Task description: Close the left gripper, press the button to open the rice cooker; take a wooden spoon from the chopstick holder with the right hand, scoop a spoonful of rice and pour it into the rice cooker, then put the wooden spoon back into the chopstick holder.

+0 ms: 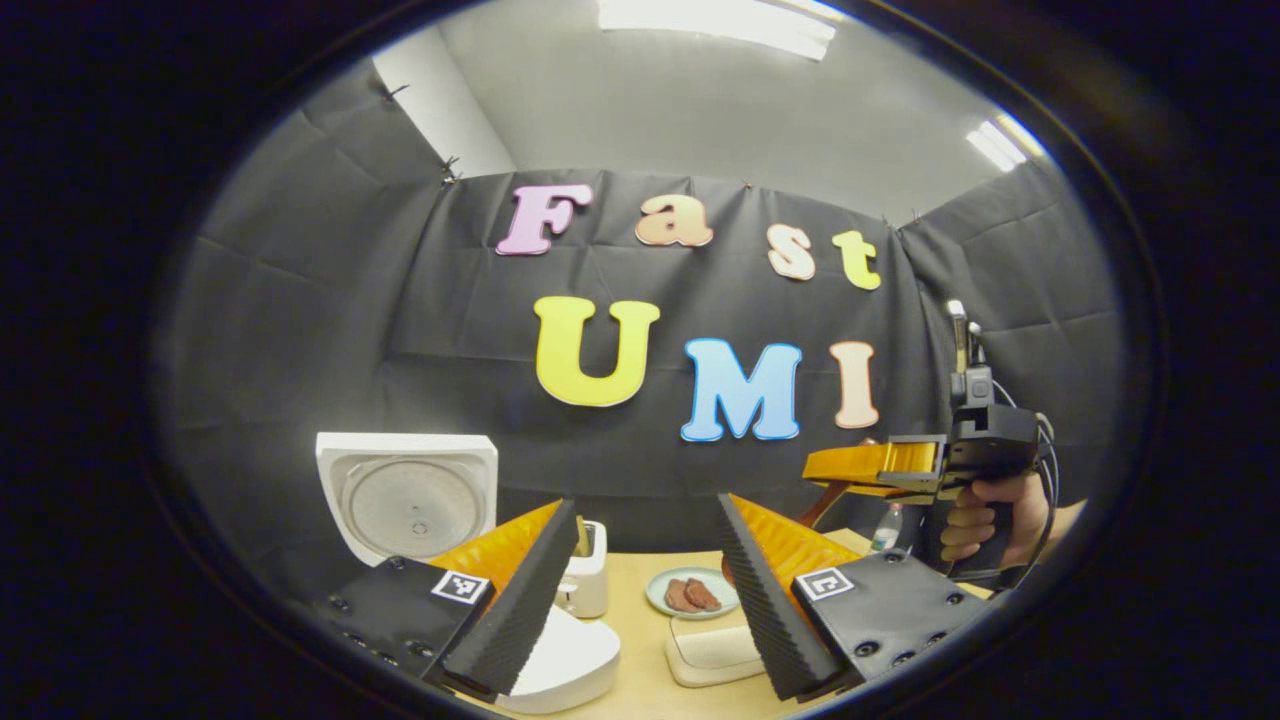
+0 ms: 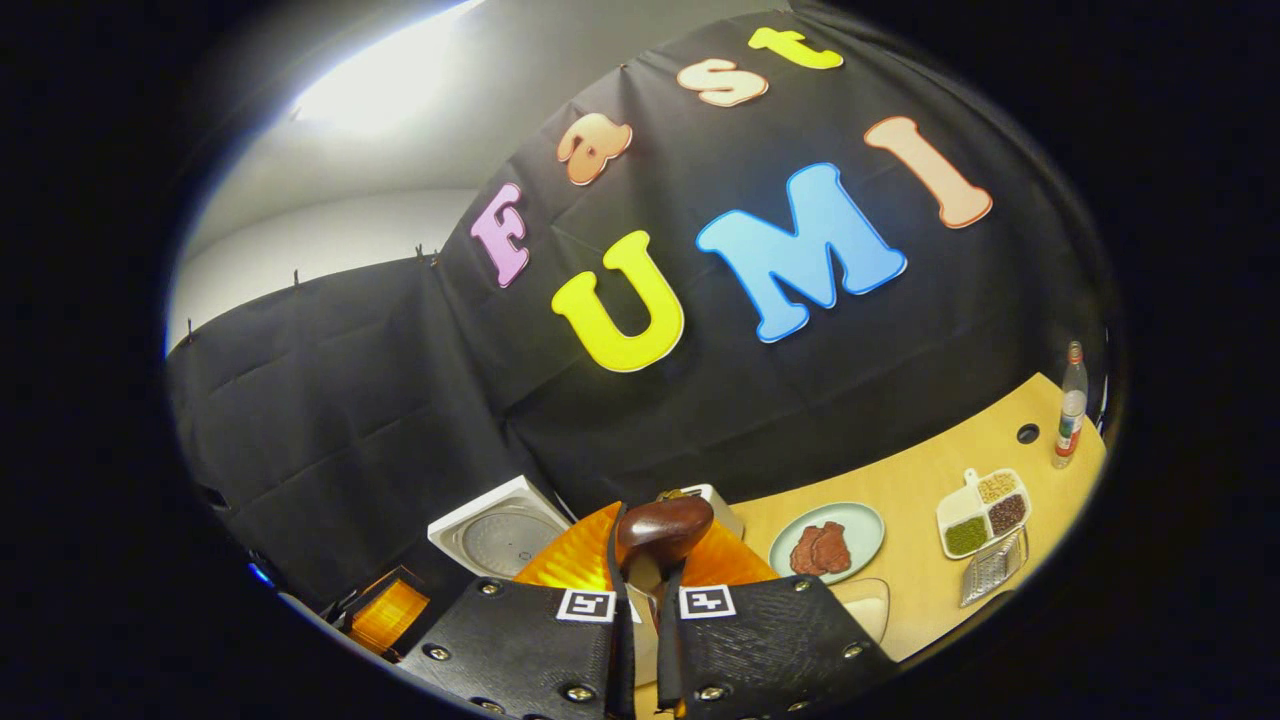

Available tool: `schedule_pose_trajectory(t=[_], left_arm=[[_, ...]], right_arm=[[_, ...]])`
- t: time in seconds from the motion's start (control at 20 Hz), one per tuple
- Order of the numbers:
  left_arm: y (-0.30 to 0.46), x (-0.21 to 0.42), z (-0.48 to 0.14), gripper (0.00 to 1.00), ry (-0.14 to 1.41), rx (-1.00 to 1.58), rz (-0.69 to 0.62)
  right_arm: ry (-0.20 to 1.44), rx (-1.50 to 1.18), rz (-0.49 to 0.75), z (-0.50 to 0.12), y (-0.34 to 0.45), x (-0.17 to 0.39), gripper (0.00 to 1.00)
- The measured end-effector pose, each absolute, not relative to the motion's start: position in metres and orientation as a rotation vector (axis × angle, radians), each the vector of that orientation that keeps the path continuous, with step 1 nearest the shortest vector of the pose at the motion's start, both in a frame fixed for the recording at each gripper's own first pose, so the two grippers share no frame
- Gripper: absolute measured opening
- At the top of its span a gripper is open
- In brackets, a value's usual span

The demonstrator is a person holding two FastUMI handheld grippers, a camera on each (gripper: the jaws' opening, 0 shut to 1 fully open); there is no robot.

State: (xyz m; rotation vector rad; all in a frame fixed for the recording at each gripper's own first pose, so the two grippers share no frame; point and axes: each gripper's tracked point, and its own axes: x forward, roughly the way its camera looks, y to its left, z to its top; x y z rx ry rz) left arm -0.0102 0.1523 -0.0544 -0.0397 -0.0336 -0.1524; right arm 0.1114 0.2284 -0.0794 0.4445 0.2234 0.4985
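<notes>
Wooden spoon [image 2: 662,530] clamped between the right gripper [image 2: 645,590] fingers, bowl end forward, raised above the table [image 2: 930,460]. Rice cooker [image 1: 405,500] lid up, at table's left; chopstick holder [image 1: 583,570] just beside it, contents hard to make out. Left gripper [image 1: 640,590] jaws apart, empty. Plate [image 2: 860,520] of meat slices near centre.

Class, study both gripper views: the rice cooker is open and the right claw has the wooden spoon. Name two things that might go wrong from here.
1. The right claw pinches the wooden spoon by its handle alone, held high above the table, so the spoon may twist or slip when it digs into rice.
2. The rice cooker lies right under the open left claw, beside the raised lid; the incoming spoon may bump that claw and spill.
</notes>
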Motion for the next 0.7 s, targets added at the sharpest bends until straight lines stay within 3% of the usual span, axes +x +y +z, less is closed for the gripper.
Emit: schedule_pose_trajectory(t=[0.7], left_arm=[[0.099,0.009,-0.044,0.96,-0.049,0.001,-0.149]], right_arm=[[0.199,0.412,0.267,-0.085,0.073,0.122,0.09]])
